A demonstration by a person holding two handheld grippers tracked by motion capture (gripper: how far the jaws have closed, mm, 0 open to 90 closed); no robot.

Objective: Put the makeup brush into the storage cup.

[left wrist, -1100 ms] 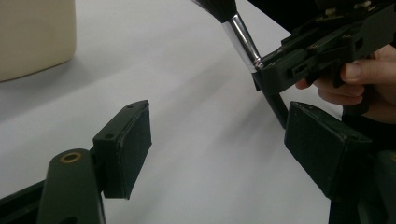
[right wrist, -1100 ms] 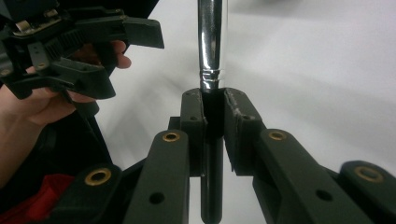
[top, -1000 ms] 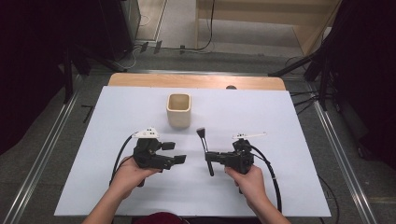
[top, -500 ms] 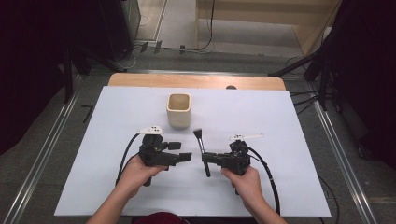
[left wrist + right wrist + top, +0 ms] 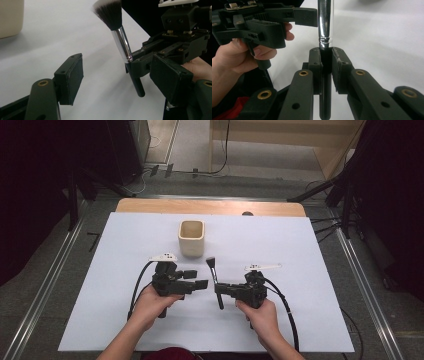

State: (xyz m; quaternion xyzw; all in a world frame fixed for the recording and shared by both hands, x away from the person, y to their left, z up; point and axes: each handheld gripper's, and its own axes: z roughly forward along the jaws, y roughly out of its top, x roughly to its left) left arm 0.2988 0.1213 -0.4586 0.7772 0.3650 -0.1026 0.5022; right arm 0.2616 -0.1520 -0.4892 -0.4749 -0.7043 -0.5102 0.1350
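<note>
Clearly, the right tool (image 5: pixel 218 289) is clenched on the black handle of a makeup brush (image 5: pixel 214 275), gripping it just below the shiny metal ferrule (image 5: pixel 325 22). The long axis of the brush runs across this tool's jaws: the bristle head (image 5: pixel 109 12) points away from the person, toward the cream cup (image 5: pixel 192 238), and the handle end sticks out on the near side of the jaws (a short free stub).

The left tool (image 5: pixel 200 279) faces the right one, tip to tip, and the brush stands just in front of it, between the two tools. Its jaws are released but have just been closing a little; in the left gripper view the brush is not between the left tool's pads (image 5: pixel 71 77) yet, it is slightly beyond them. A handover, I judge, depends on this: the left tool must come forward onto the ferrule, above the right tool's grip.

The cup stands on the bench (image 5: pixel 310 265) beyond the left tool, well apart from the brush.

I can read no brand, label or writing on any of these things.
</note>
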